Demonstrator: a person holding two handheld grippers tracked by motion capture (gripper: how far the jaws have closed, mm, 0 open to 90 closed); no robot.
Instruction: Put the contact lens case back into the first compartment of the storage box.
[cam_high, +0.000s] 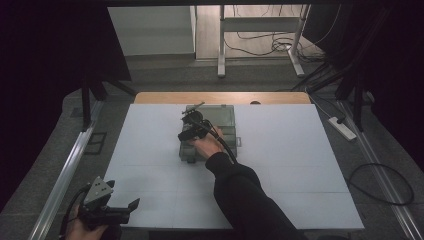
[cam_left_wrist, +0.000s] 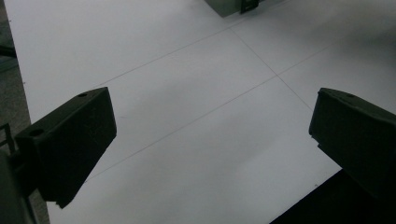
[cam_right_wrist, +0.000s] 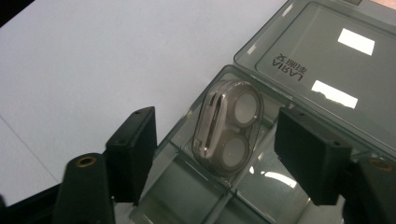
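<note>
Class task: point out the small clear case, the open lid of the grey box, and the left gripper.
small clear case (cam_right_wrist: 227, 127), right gripper view, middle of its top face.
open lid (cam_right_wrist: 322, 60), right gripper view, flat inner panel.
left gripper (cam_high: 131, 206), high view, midway between its fingertips.

White table sheet (cam_high: 300, 165); power strip (cam_high: 342, 128) on floor, desk legs (cam_high: 221, 45) behind

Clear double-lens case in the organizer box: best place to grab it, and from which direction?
Grip the clear case across its narrow waist between the two round wells, coming from above. It lies in an open compartment of the box, so the walls probably block a side approach. The right gripper is open astride it.
</note>
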